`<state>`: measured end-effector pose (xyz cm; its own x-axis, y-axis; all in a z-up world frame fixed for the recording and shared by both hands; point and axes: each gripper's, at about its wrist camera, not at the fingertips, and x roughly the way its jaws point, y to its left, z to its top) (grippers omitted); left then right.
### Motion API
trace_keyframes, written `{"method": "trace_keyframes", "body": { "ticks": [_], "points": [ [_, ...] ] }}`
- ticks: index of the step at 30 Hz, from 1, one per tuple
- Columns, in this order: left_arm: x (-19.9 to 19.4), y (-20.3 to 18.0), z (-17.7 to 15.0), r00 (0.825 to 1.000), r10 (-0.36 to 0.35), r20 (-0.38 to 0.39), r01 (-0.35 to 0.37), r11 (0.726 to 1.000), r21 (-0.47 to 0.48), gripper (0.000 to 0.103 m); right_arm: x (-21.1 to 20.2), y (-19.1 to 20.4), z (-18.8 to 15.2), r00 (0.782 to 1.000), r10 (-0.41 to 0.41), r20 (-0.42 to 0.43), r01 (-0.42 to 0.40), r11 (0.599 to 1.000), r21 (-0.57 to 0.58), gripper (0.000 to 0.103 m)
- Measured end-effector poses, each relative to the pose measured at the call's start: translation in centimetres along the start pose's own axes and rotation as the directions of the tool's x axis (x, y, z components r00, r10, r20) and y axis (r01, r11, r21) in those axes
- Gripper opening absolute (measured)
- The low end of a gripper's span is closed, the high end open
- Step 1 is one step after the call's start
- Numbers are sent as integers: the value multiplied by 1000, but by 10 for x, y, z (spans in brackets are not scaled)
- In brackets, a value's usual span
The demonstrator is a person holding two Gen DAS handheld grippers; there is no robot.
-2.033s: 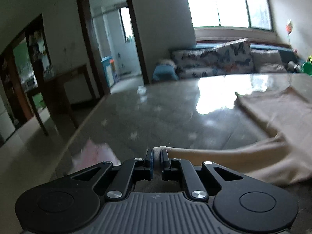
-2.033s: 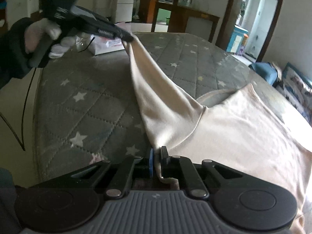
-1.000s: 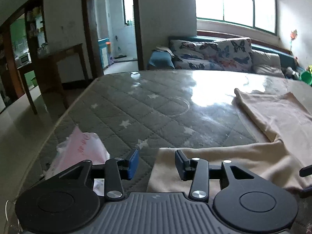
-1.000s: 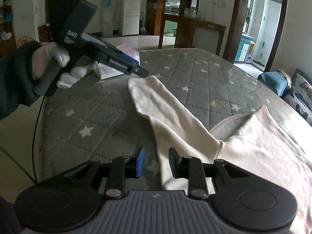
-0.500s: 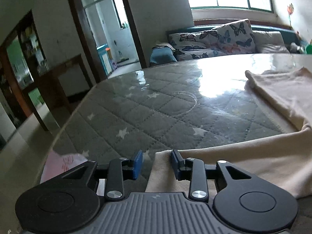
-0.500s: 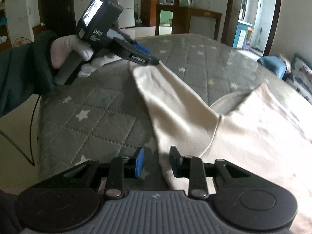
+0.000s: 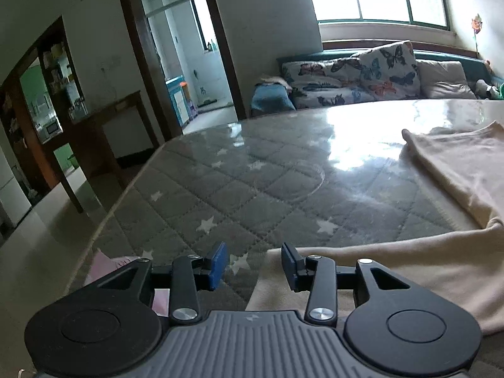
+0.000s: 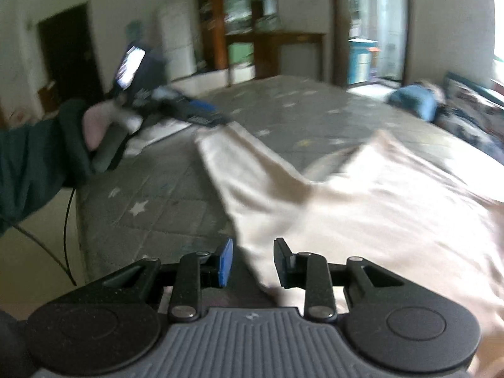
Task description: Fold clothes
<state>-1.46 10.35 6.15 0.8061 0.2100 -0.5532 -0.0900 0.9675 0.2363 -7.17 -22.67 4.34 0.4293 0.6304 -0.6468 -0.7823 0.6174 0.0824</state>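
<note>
Left wrist: open left claw (image 7: 254,263), just widened, over cream garment's (image 7: 393,271) sleeve end, nothing pinched.

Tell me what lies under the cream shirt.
The cream shirt lies on a grey quilted mattress with white stars, under a glossy clear cover. Whatever sits directly beneath the cloth is covered and cannot be seen.
</note>
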Motion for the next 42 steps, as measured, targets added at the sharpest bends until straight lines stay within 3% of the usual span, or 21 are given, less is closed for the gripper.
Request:
{"method": "trace_keyframes", "body": {
  "ticks": [3,5,8,10,14,18,21,24,27,29,31,35,38,42],
  "points": [
    [-11,-6,5,1000,-21,20,21,1000,-1,44,-34,-27,-20,991,-128,29,124,986,109,28],
    [-18,-13,7,998,-48,33,48,999,12,44,-55,-49,-36,973,-229,25,220,957,190,28],
    [-28,-34,11,990,-135,40,133,990,37,44,-80,-81,-60,930,-367,-13,352,883,311,29],
    [-35,-54,14,977,-209,42,206,976,69,44,-99,-107,-77,890,-454,-44,433,810,396,29],
    [-50,-108,22,930,-364,49,350,919,182,44,-125,-149,-99,808,-584,-85,548,690,474,29],
    [-63,-161,29,859,-511,33,484,831,273,44,-138,-191,-116,739,-661,-129,608,572,550,29],
    [-74,-203,34,784,-621,3,584,739,335,44,-140,-222,-130,729,-668,-150,594,508,623,29],
    [-84,-244,32,709,-704,-41,659,640,395,44,-137,-238,-138,718,-675,-169,595,470,652,29],
    [-93,-283,24,644,-760,-92,704,541,460,45,-133,-252,-147,711,-677,-190,597,438,672,29],
    [-96,-306,19,613,-781,-122,719,487,496,46,-131,-256,-148,707,-679,-198,602,431,672,29],
    [-97,-325,14,603,-785,-140,716,456,529,46,-129,-259,-148,706,-678,-203,604,428,673,29],
    [-92,-352,10,605,-780,-161,715,443,541,46,-129,-262,-149,711,-672,-207,601,429,674,29],
    [-87,-364,9,616,-771,-164,712,455,536,46,-130,-261,-148,705,-677,-210,609,428,668,28],
    [-80,-370,13,634,-758,-155,707,486,514,46,-131,-262,-148,717,-666,-203,591,428,684,29]
  ]
}}
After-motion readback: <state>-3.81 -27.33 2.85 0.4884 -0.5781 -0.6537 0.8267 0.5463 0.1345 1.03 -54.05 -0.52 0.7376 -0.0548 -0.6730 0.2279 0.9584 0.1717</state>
